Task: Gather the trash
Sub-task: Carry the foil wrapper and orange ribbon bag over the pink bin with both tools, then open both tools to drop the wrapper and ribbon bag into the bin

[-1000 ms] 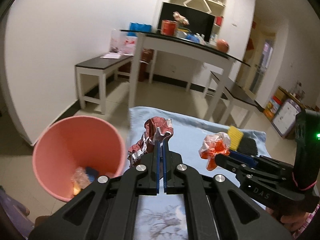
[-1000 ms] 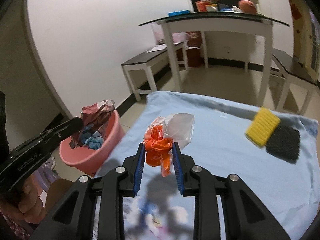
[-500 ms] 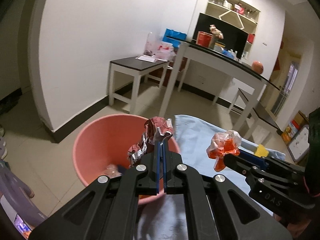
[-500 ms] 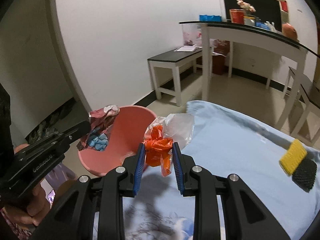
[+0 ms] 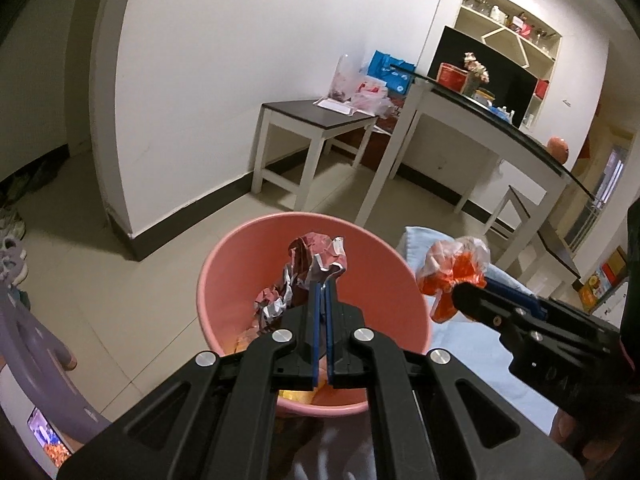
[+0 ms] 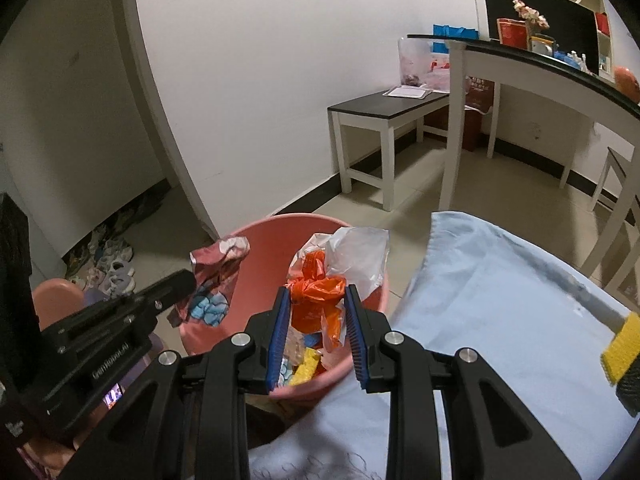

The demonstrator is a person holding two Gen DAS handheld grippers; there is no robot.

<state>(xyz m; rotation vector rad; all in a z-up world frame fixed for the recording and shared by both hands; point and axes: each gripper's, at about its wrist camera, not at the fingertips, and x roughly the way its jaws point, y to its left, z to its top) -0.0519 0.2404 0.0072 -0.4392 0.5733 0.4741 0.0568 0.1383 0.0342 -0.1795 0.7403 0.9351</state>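
Note:
A pink bin (image 5: 240, 280) (image 6: 260, 240) stands on the floor beside the blue-covered table (image 6: 500, 288). My left gripper (image 5: 323, 280) is shut on a crumpled red and silver foil wrapper (image 5: 308, 268) (image 6: 216, 276) and hangs over the bin's mouth. My right gripper (image 6: 316, 292) (image 5: 476, 290) is shut on a bunched orange and clear plastic bag (image 6: 324, 280) (image 5: 452, 272), held above the bin's right rim next to the table edge. Several wrappers (image 6: 298, 364) lie at the bin's bottom.
A yellow and black sponge (image 6: 624, 356) lies on the blue cloth at the right. A purple plastic stool (image 5: 36, 344) stands left of the bin. White benches (image 5: 312, 132) and a tall white table (image 5: 480, 120) stand behind, and shoes (image 6: 112, 268) lie by the wall.
Both grippers have swung left from over the blue table to over the pink bin, each still holding its piece of trash. The bin now sits centred under the left gripper.

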